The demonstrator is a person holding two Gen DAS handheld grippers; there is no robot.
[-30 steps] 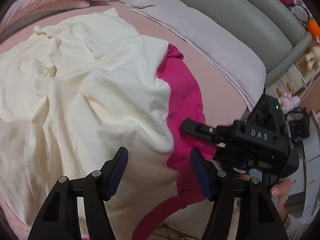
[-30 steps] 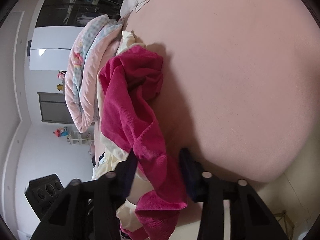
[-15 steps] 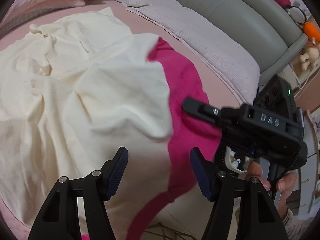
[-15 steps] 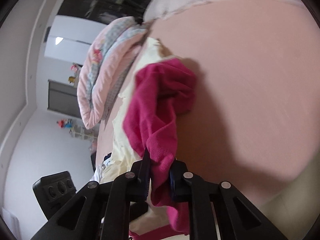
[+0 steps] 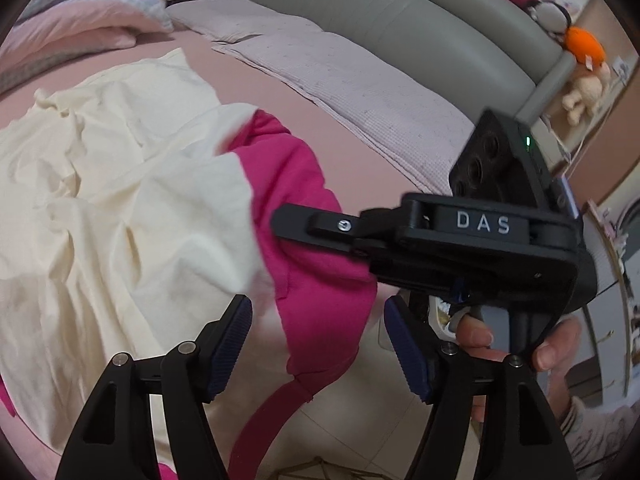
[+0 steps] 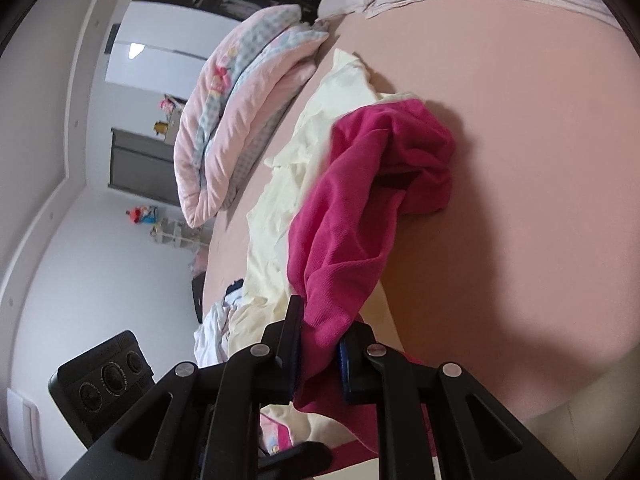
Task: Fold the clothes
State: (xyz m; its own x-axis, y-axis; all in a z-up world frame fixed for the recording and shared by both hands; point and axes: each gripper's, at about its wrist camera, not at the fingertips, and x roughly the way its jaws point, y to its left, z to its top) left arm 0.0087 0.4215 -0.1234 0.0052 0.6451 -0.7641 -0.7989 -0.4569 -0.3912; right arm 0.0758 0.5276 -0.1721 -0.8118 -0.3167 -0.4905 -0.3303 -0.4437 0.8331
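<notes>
**Pink garment pinched at the bed's edge**

My right hand-held gripper is clamped on the magenta garment, which drapes over the cream garment on the pink bed. My left hand-held gripper has just been widening, nothing touching its pads.

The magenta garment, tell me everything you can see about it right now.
The magenta garment is a soft, finely ribbed knit, crumpled, not folded. The right gripper is shut on one edge of it, so the cloth drapes from the pads down to a bunched heap on the pink bed. It partly lies over the cream garment. The left gripper is open, its pads clear of the cloth.
</notes>
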